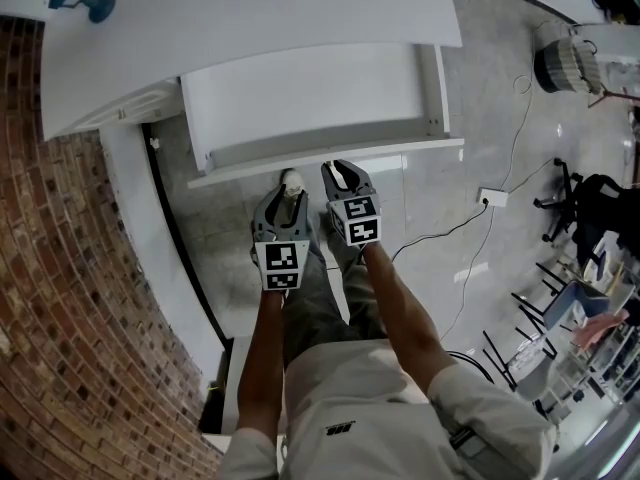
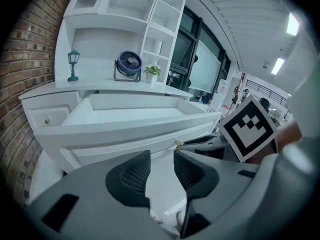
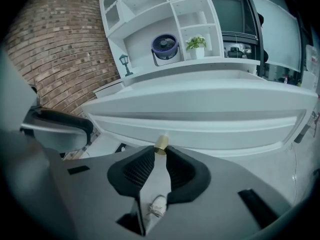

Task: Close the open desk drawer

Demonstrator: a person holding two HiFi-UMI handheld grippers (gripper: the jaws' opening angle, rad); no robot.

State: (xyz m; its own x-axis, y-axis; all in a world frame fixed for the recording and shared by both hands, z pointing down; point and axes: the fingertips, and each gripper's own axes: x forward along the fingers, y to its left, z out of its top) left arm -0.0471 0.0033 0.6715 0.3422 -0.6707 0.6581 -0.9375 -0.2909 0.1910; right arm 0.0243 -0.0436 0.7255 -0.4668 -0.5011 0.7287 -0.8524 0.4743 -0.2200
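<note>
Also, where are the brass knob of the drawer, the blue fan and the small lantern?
brass knob (image 3: 160,145), right gripper view, on its shiny side.
blue fan (image 3: 164,46), right gripper view, on the middle of its grille.
lantern (image 2: 73,58), left gripper view, on its lamp head.

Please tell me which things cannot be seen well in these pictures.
- Head view: the right gripper covers the knob of the drawer; only the right gripper view shows it.
- Right gripper view: the front panel hides the inside of the drawer.
- Head view: the desk top hides the back of the drawer.
- Head view: the dark furniture at the right edge is cut off and too small to name.
</note>
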